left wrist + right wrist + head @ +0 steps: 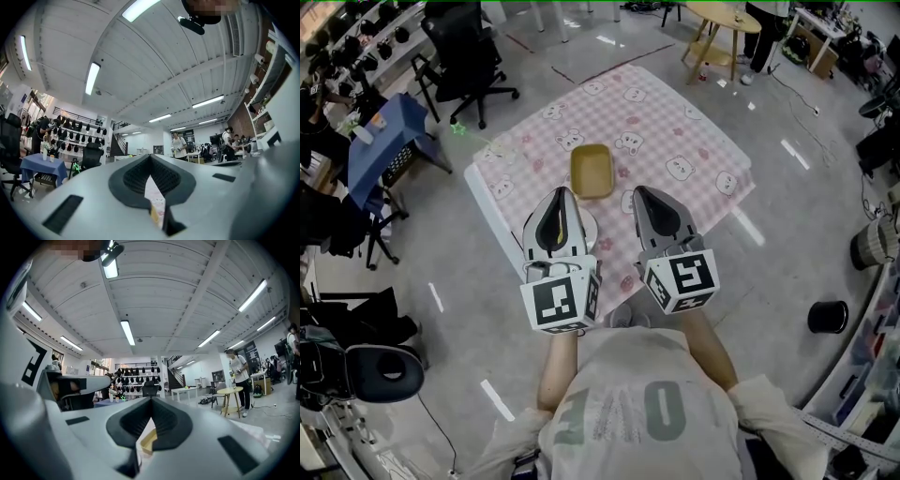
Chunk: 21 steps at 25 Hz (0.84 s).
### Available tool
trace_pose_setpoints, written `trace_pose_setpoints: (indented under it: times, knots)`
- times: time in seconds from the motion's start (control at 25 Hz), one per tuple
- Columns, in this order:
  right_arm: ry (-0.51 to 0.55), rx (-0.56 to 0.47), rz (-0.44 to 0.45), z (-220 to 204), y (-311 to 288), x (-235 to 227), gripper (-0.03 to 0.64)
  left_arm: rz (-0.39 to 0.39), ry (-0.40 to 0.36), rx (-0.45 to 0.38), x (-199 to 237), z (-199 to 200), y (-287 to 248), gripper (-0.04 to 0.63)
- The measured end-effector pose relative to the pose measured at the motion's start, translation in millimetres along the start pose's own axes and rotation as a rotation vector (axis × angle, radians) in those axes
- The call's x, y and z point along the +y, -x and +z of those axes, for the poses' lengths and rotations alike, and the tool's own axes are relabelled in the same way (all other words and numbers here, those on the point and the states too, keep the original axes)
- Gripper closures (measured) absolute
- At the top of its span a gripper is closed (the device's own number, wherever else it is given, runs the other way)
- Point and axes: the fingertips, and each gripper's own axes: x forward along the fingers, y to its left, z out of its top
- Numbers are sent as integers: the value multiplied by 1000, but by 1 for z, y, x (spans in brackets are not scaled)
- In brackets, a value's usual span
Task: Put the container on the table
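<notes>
So the container [592, 172] is a shallow tan tray thing, open side up, and it's already sitting flat on the desk [485, 202], roughly mid-way across the pink checked cloth [675, 131] with the little bear prints. Nothing is touching it.

Both tools are on the person's side of it and look to be held up above the cloth. The left tool [560, 199] points just past the container's near-left corner and the right tool [645, 197] sits just off its near-right side. Both are clenched on nothing. In the left gripper view the jaws meet at the tip [150, 157] and only a sliver of the cloth shows through the gap behind them. In the right gripper view [151, 399] it's the same deal, except a corner of the container [149, 439] peeks through that gap, beyond the jaws and not held in them.

My read: the placing step looks finished, so this is the tail end rather than a pickup. If anything's left, it's just backing both tools off without clipping the tray's near rim. If it did need re-gripping, a tool would have to spread its jaws first, since neither could take the rim as they are.
</notes>
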Motion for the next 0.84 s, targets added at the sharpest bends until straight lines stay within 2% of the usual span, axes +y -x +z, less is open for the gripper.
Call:
trace_pose_setpoints:
  times: [0.36,0.84]
  knots:
    - [12,-9,-5,1,1,0,588,27,16,3,14,-4,1,569]
    - [23,-19,-20,6,2,-3,588,26,39,-5,14,-3,-3,569]
